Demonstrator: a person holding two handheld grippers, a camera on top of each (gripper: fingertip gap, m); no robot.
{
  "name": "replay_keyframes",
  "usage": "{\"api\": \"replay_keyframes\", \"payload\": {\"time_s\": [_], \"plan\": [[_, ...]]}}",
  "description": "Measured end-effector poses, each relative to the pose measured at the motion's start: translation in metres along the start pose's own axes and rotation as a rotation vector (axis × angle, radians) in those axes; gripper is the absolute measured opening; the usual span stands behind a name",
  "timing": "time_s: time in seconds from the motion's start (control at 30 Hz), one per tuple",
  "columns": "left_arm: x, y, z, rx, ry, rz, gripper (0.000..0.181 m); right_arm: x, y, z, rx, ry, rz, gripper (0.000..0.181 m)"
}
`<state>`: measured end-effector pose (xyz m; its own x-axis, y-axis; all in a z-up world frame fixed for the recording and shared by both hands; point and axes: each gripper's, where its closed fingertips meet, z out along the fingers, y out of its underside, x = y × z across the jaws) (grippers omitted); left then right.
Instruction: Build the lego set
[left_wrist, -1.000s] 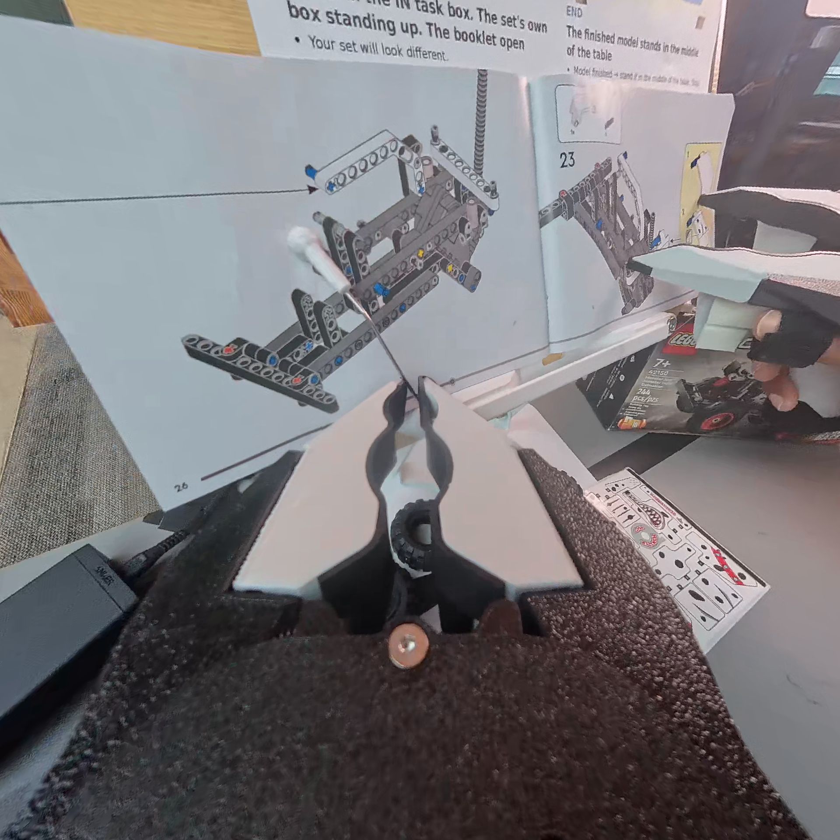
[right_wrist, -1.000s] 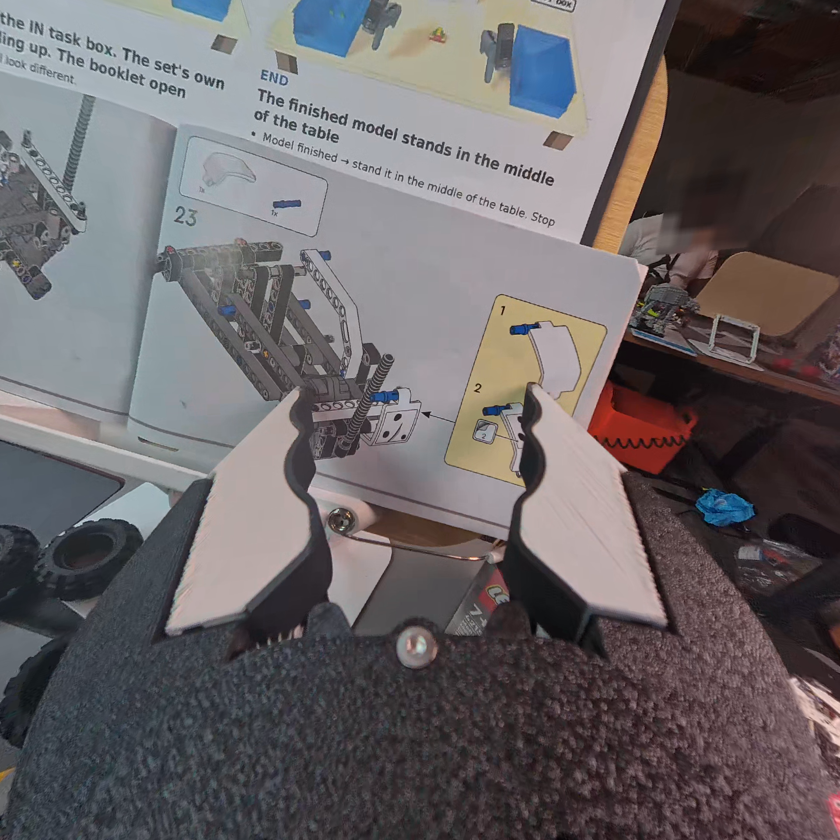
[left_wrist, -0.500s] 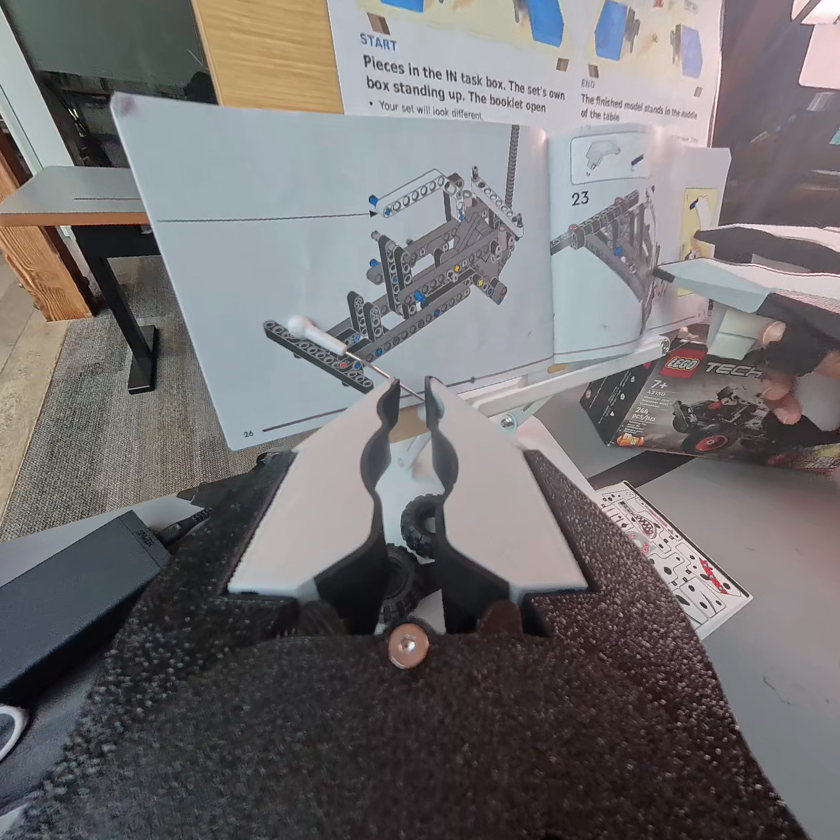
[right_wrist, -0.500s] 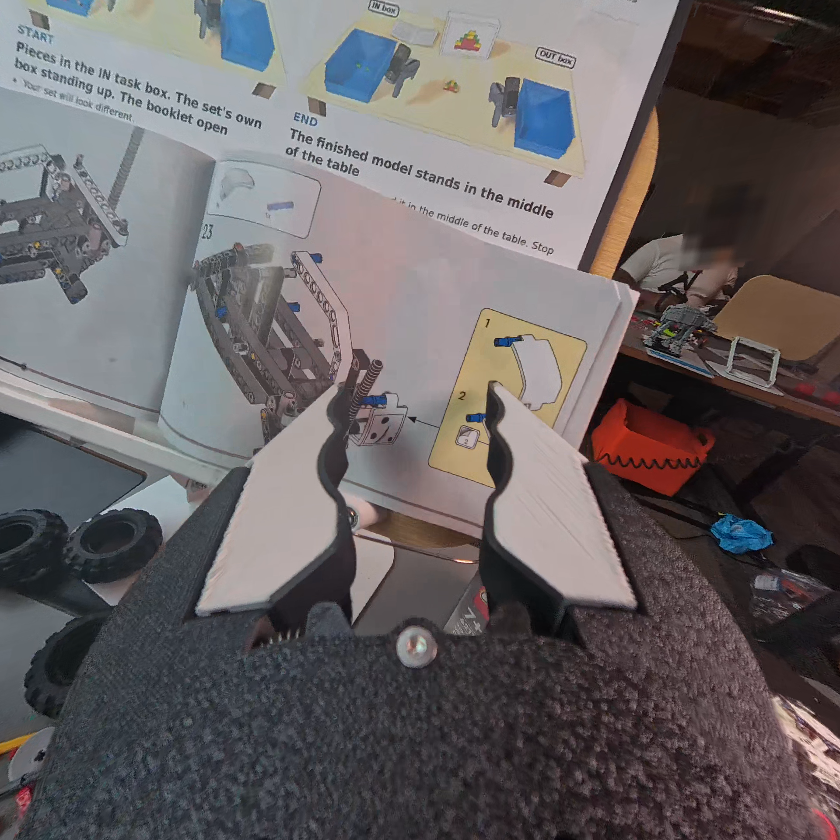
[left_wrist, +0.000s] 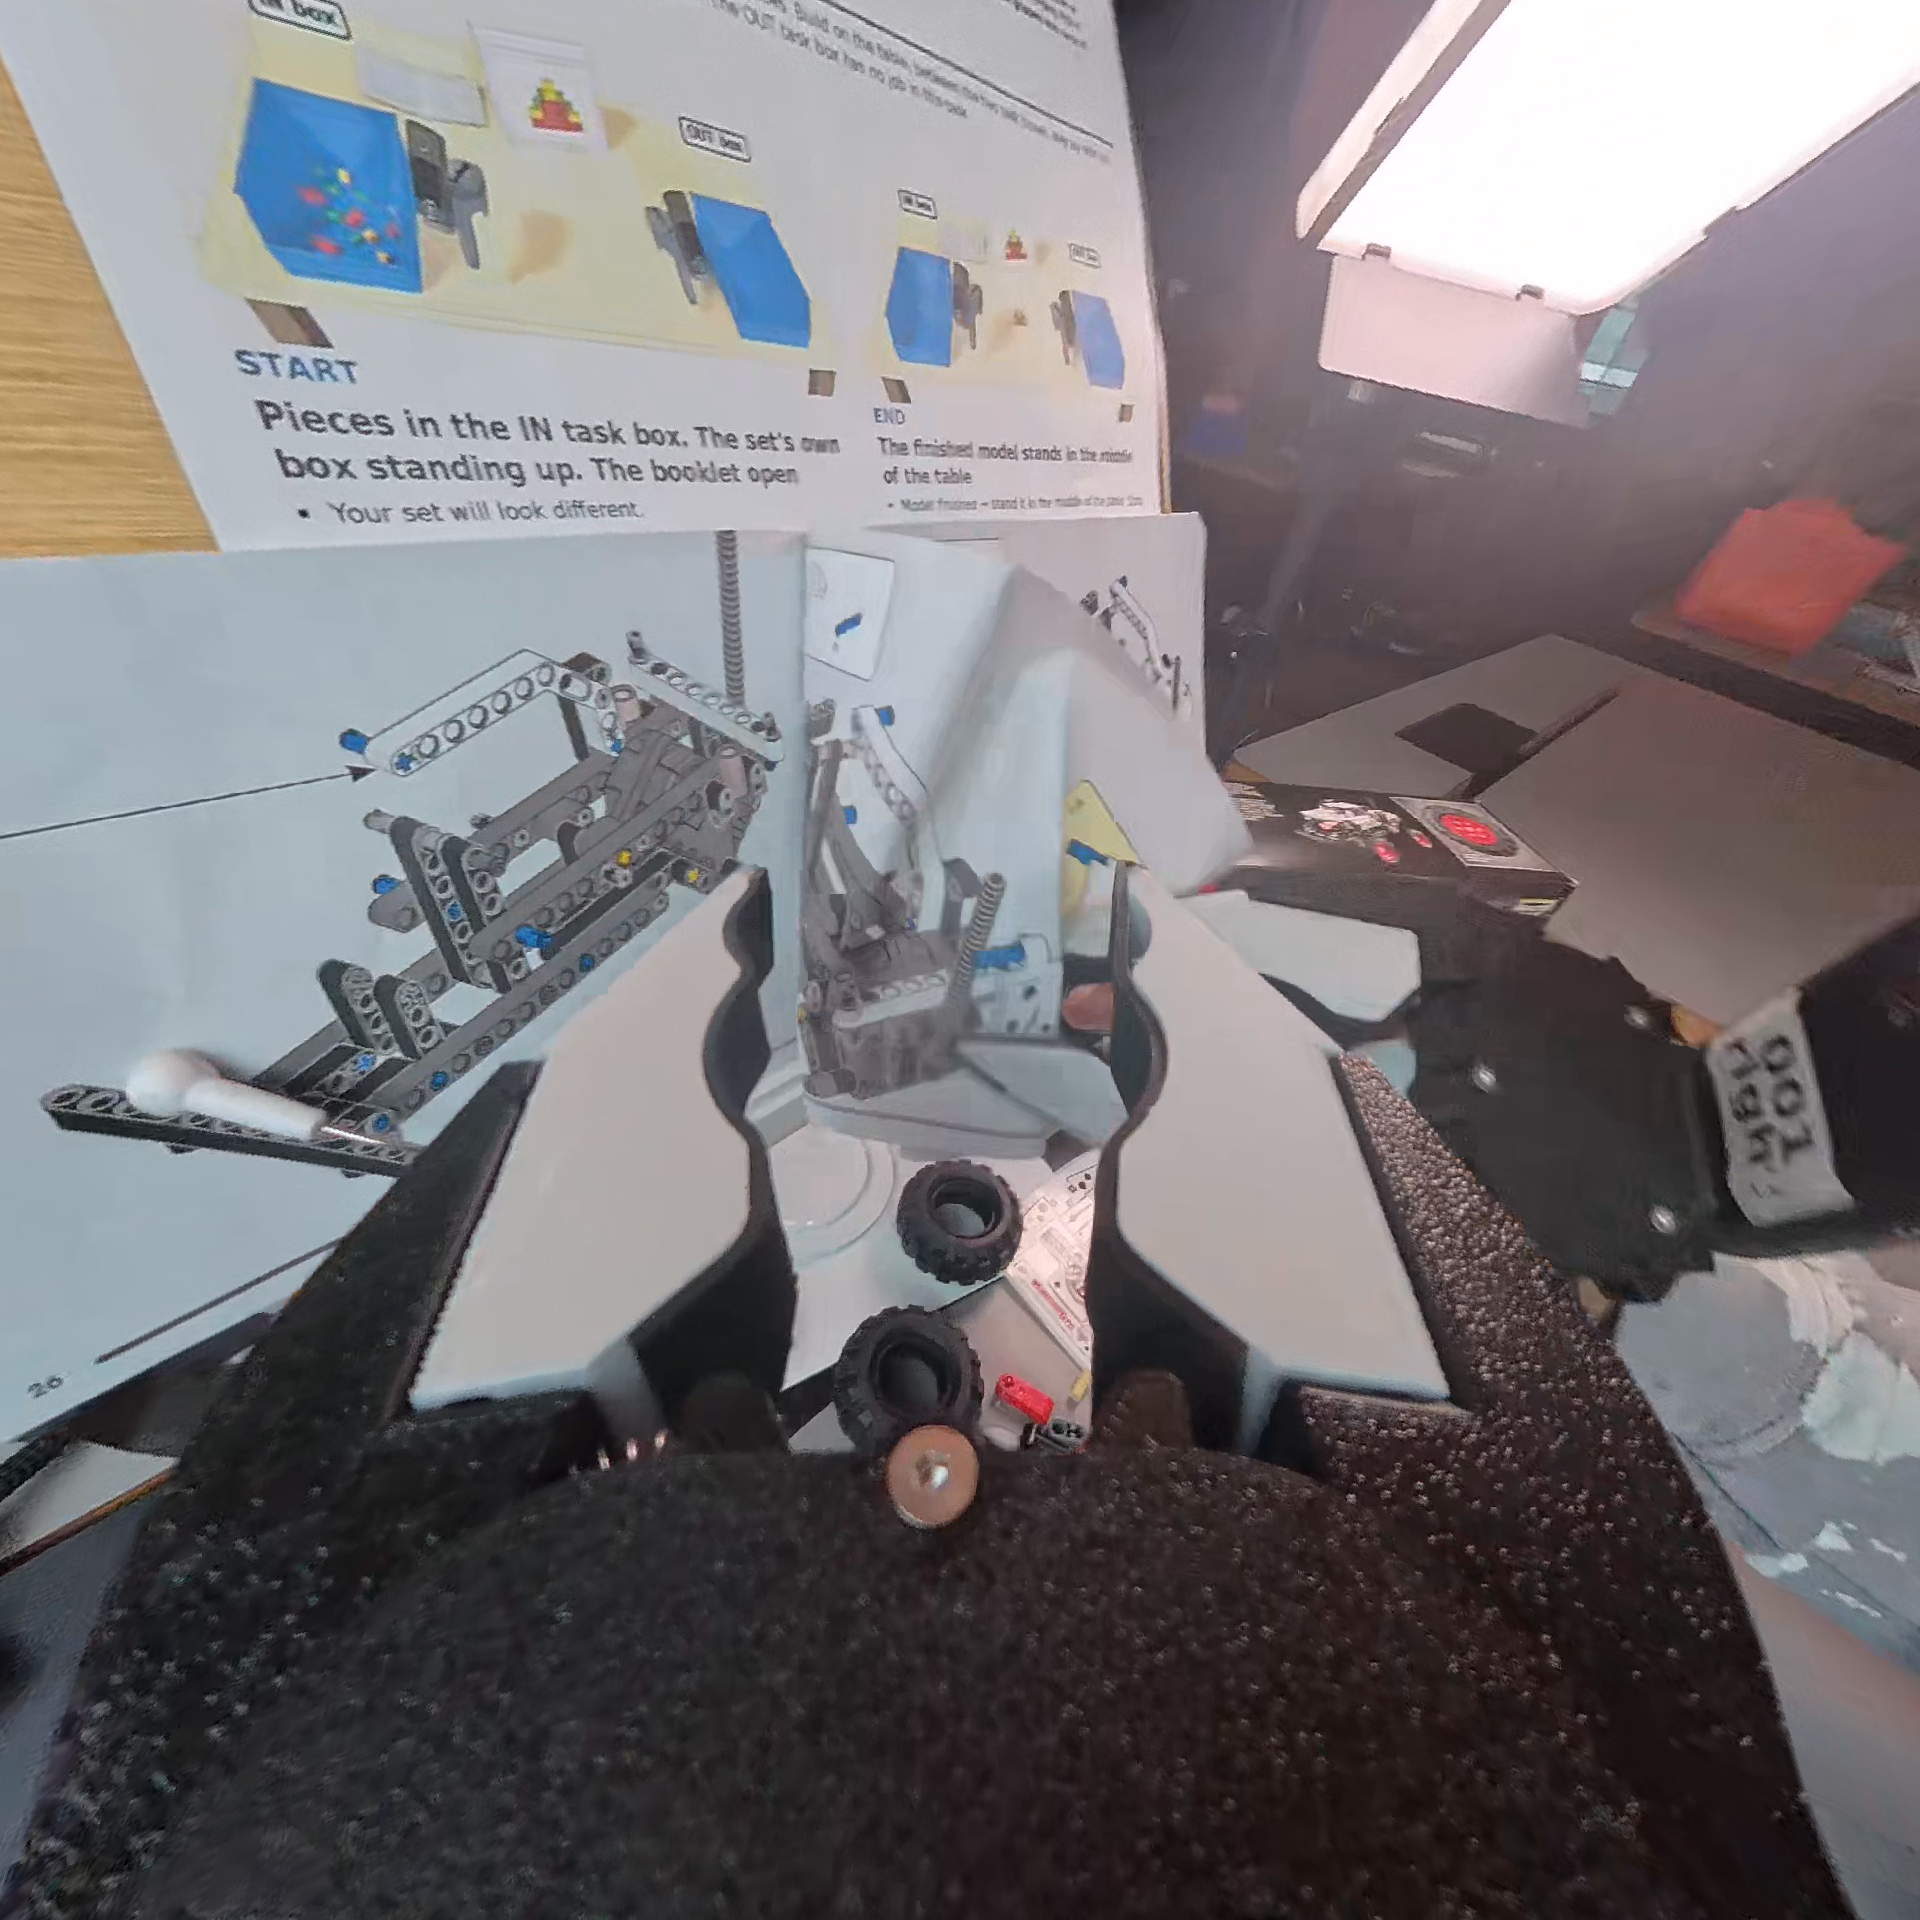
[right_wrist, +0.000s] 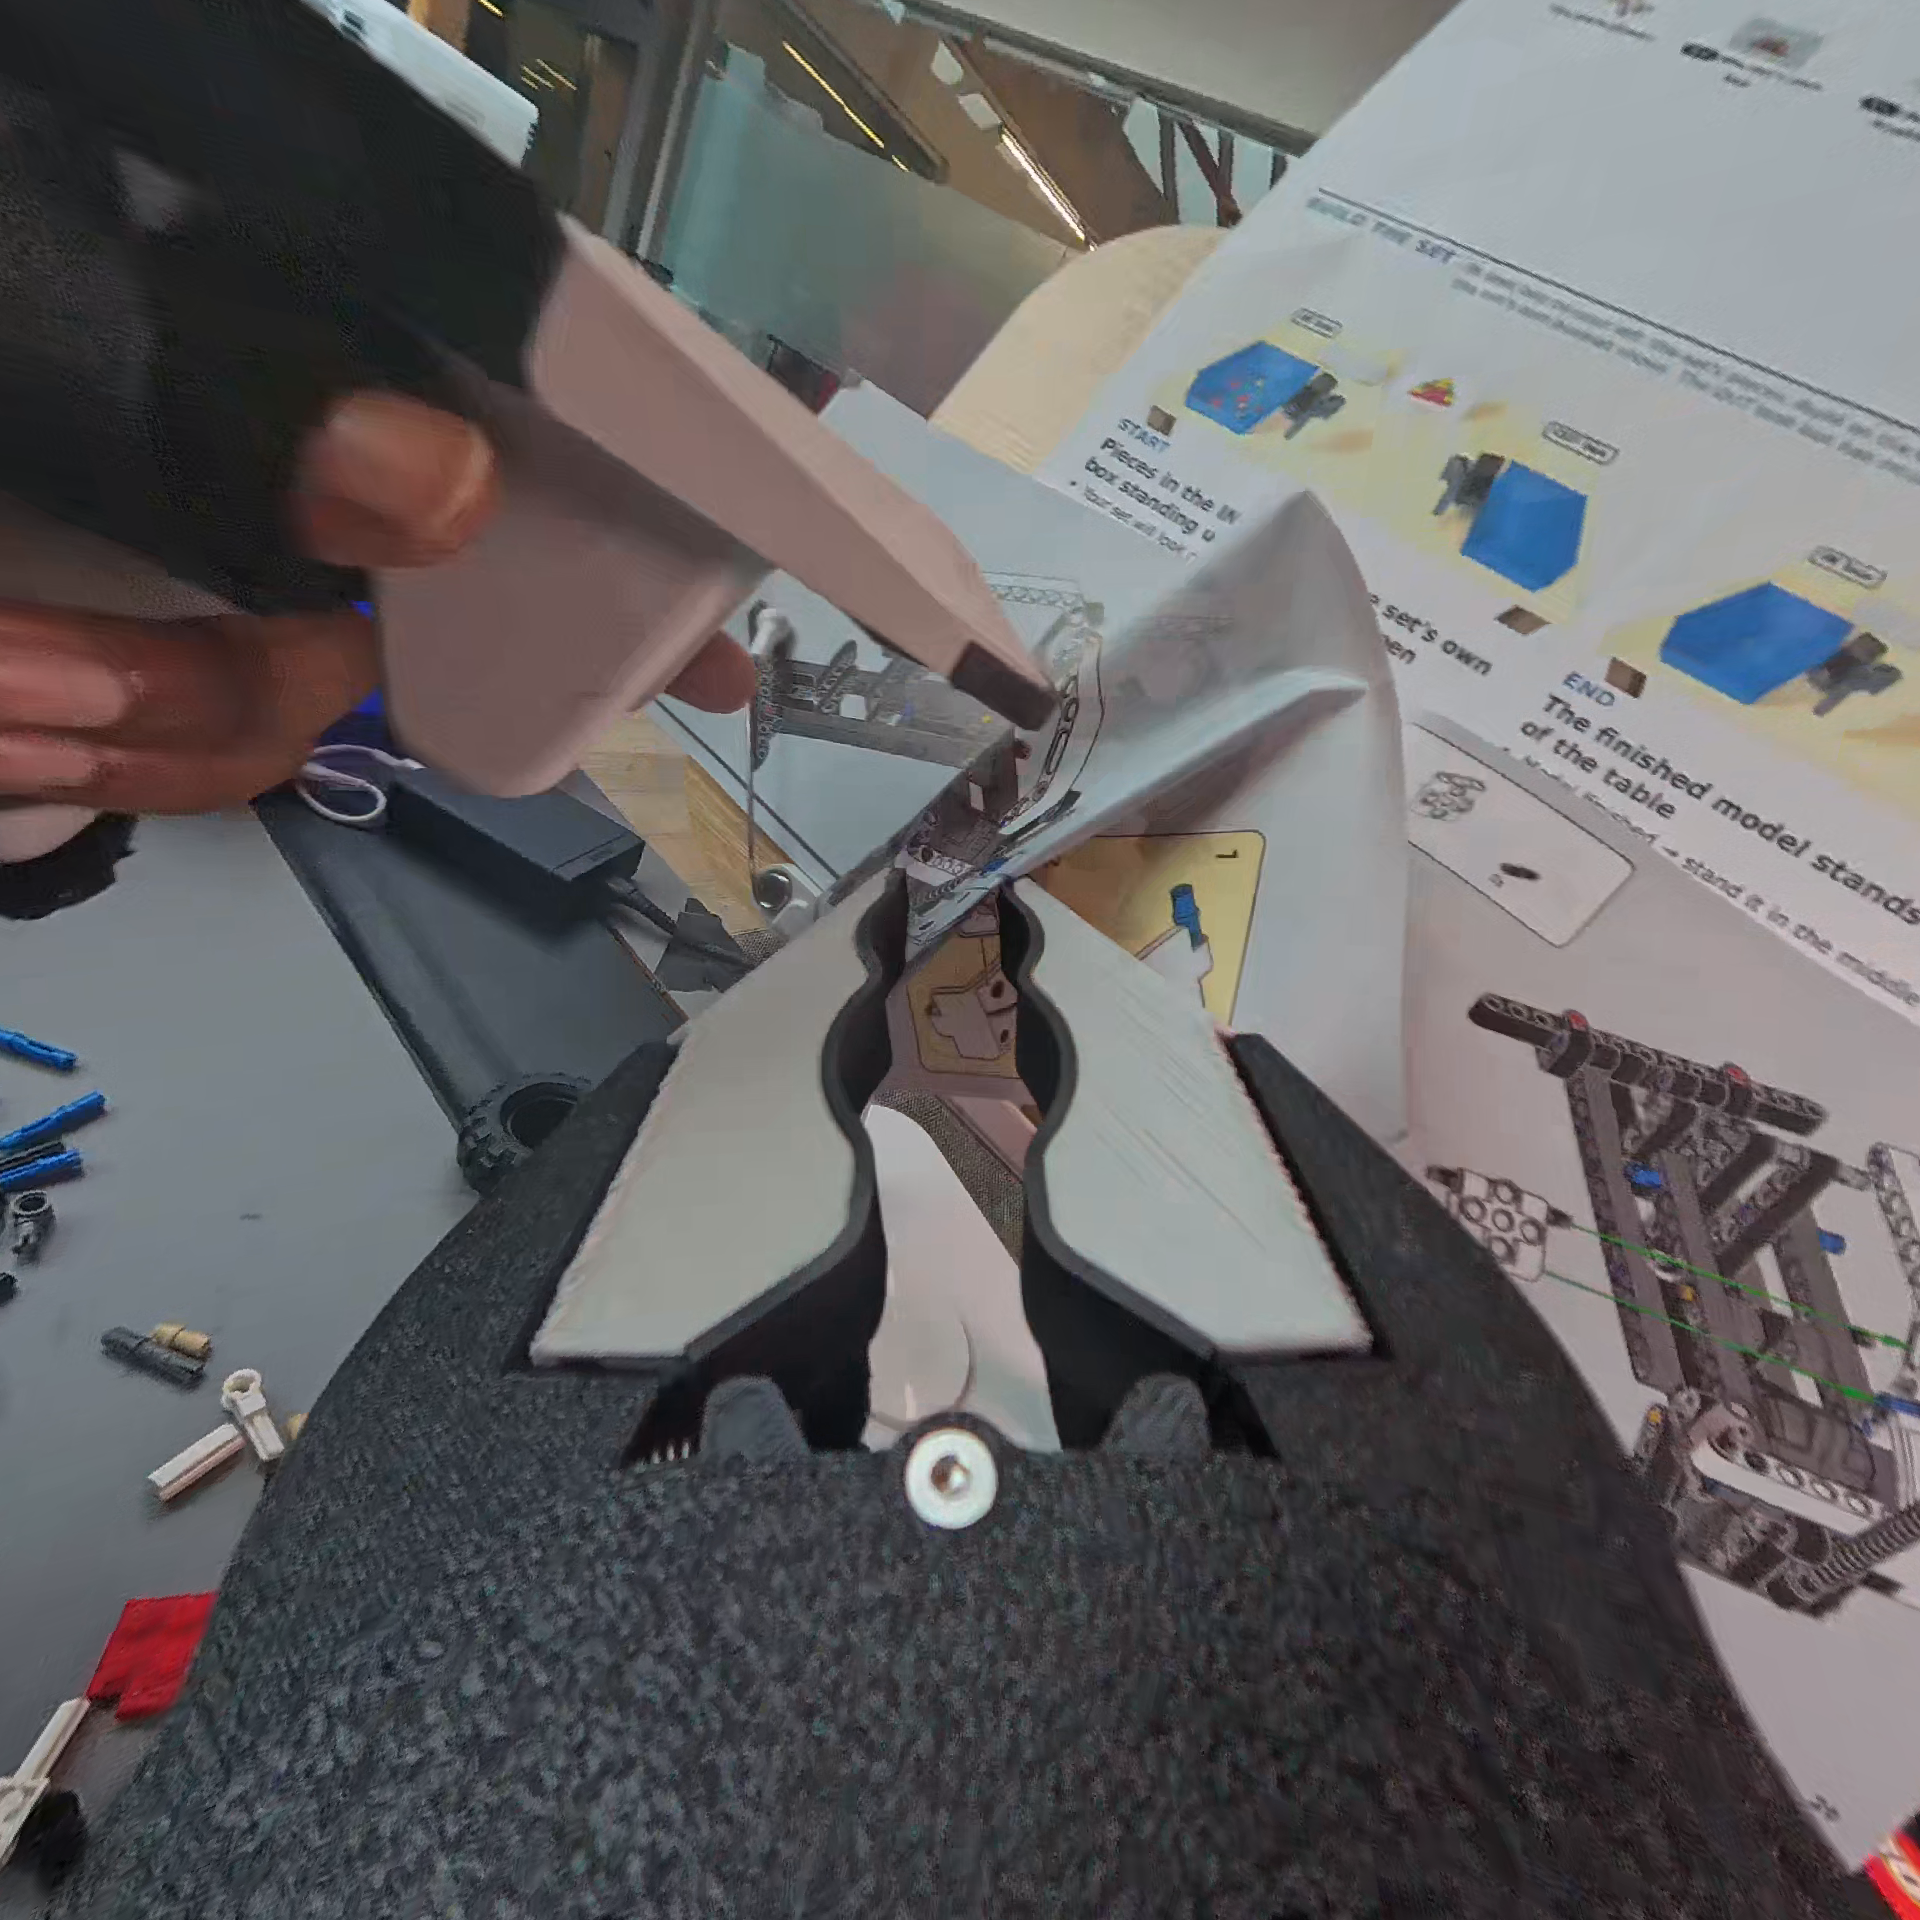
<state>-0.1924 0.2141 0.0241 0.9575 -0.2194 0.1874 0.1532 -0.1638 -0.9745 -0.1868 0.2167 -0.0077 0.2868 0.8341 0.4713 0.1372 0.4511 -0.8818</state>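
grey table (right_wrist: 260, 935) | two tyres (left_wrist: 956, 1221) | right gripper (right_wrist: 951, 894) pinching one booklet page (right_wrist: 1226, 707)

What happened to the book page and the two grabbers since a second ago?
The right gripper closed its fingers on the edge of the booklet page and is turning it over. The left gripper, shut before, opened wide and moved toward the right page. The booklet still stands on its holder, and the small tires still lie below it.
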Motion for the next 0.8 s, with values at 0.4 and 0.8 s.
{"api": "replay_keyframes", "payload": {"time_s": [0.4,0.8], "plan": [[-0.057,0.033,-0.017,-0.143,-0.058,0.043,0.009,0.056,-0.027,-0.109,0.359,0.369,0.133,0.046],[0.008,0.034,-0.008,-0.118,0.065,0.109,0.021,0.035,0.046,-0.031,0.076,-0.001,0.59,0.0]]}}
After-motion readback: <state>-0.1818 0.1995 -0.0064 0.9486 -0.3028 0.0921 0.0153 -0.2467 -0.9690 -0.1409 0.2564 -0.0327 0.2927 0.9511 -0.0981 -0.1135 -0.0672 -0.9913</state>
